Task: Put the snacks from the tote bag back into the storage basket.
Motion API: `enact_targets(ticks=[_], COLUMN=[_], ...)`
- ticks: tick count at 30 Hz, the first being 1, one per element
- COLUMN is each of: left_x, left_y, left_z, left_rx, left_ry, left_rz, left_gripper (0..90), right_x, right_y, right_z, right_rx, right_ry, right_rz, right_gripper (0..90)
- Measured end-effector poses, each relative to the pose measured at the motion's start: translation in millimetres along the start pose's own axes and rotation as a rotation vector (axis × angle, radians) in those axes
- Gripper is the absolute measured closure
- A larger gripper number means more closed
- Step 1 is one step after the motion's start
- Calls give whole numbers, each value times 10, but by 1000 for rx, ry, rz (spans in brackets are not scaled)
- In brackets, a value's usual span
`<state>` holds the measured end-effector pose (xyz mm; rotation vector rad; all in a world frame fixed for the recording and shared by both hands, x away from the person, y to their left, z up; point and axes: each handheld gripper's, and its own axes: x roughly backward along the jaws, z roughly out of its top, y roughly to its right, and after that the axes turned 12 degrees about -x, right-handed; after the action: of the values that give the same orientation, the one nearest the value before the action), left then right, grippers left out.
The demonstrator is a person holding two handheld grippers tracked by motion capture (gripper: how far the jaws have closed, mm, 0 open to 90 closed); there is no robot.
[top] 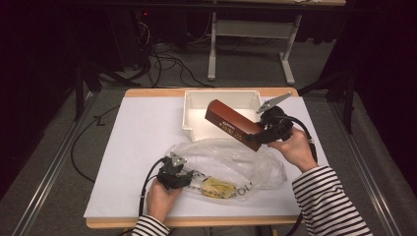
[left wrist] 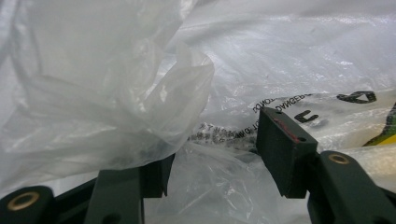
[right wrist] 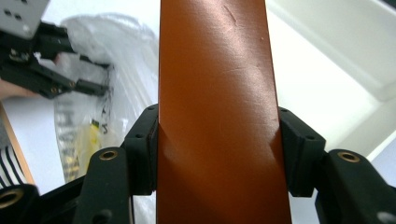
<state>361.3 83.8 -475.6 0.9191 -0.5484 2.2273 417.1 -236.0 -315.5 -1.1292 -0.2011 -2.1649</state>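
A long red-brown box (top: 231, 124) hangs tilted over the front wall of a white bin (top: 189, 115), with my right gripper (top: 260, 137) shut on its near end. In the right gripper view both jaws of the right gripper (right wrist: 217, 154) press the sides of the box (right wrist: 215, 70). A crumpled clear plastic bag (top: 236, 160) with yellow and black print lies on the table in front of the bin. My left gripper (top: 189, 178) is at the bag's left end. Up close, the left gripper (left wrist: 212, 163) has its jaws apart, with loose film of the bag (left wrist: 116, 93) between them.
A white sheet (top: 137, 147) covers the wooden-edged table. The bin (right wrist: 336, 42) looks bare inside where it shows. Beyond the table are a white desk frame (top: 212, 44) and cables (top: 167, 64) on the grey floor. The person's striped sleeves come in at the bottom.
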Motion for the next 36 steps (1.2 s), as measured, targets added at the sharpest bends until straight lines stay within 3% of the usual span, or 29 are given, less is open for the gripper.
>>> enact_targets(ticks=[17, 36], left_x=[2, 3], left_y=[1, 4], left_z=[-10, -21], left_rx=[2, 3], left_ry=[6, 14], left_rz=[-2, 1], left_gripper=[478, 479], right_x=[-119, -580], right_y=[189, 421], right_z=[282, 450], right_rx=[-13, -43], right_ry=[-34, -127], right_rz=[-47, -88], right_gripper=[429, 429])
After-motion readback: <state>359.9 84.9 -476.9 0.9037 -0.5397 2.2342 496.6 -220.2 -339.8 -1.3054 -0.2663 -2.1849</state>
